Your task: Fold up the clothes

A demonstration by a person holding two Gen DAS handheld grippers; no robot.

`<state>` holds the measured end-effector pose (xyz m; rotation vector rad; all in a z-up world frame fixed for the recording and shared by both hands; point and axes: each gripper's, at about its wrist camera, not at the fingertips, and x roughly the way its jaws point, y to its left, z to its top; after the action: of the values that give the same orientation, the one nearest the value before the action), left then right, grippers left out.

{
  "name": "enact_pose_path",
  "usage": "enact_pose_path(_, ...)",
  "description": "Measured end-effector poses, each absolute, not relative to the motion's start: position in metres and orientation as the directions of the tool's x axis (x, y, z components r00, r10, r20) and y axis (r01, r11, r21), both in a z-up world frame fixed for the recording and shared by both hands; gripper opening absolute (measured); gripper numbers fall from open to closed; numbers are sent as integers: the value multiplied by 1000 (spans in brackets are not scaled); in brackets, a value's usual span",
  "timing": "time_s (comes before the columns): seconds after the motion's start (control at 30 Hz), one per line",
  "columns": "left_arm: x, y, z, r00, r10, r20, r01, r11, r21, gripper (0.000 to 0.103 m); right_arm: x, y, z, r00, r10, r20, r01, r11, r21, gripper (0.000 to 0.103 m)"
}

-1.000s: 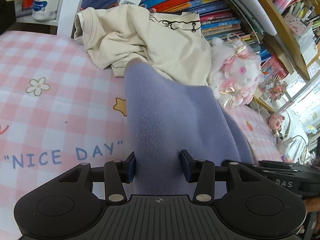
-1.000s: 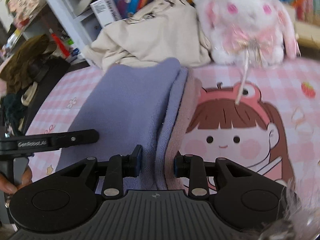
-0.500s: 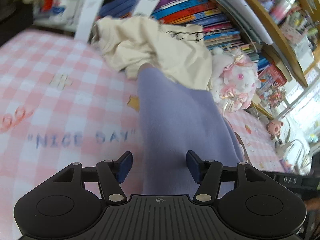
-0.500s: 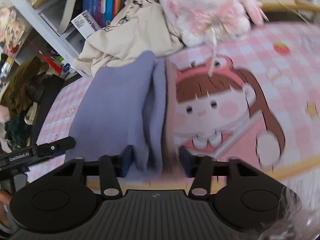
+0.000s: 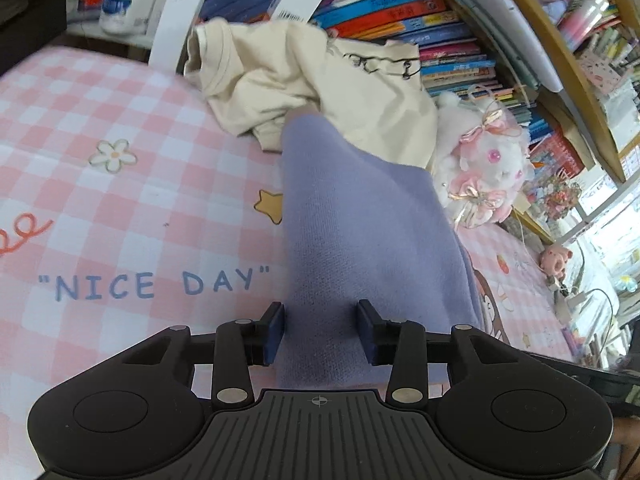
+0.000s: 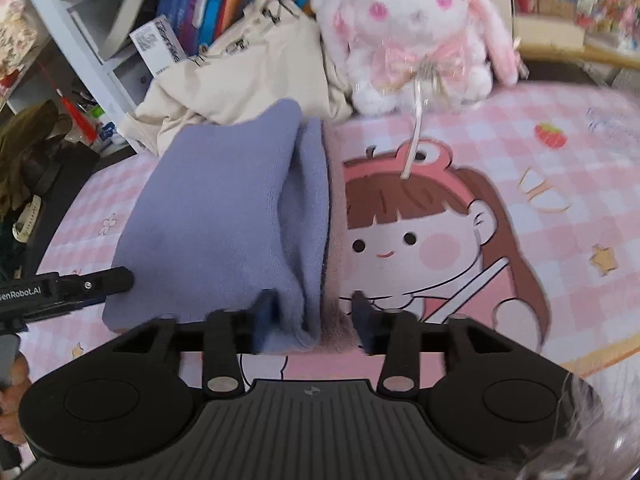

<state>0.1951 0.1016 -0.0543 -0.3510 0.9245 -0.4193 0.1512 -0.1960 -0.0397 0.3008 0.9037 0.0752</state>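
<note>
A folded lavender knit garment [image 5: 360, 232] lies on the pink checked bed cover [image 5: 120, 208]; the right wrist view shows it [image 6: 224, 220] with its folded layers at the right edge. My left gripper [image 5: 320, 334] is open, its fingers on either side of the garment's near left end. My right gripper [image 6: 310, 320] is open, its fingers astride the near right edge of the layers. A crumpled cream T-shirt [image 5: 320, 92] lies just behind the lavender garment.
A white and pink plush bunny [image 6: 420, 36] sits behind the garment to the right. Bookshelves full of books [image 5: 400, 12] line the back. The left gripper's body [image 6: 60, 288] shows at the left of the right wrist view. Dark clutter [image 6: 24, 152] lies off the bed's left side.
Both grippers opened wider half a second ago and have narrowed a little since, still astride the lavender garment. The garment stays flat on the bed.
</note>
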Motion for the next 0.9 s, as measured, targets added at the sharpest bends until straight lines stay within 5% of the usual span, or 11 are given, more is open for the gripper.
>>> enact_pose_path(0.23, 137, 87, -33, 591, -408, -696, 244, 912, -329, 54, 102, -178, -27, 644, 166, -747, -2, 977, 215, 55)
enact_pose_path(0.6, 69, 64, -24, 672, -216, -708, 195, 974, -113, 86, 28, -162, -20, 696, -46, -716, 89, 996, 22, 90)
enact_pose_path(0.9, 41, 53, -17, 744, -183, -642, 180, 981, -71, 95, 13, -165, -16, 723, -104, -683, 149, 989, 7, 97)
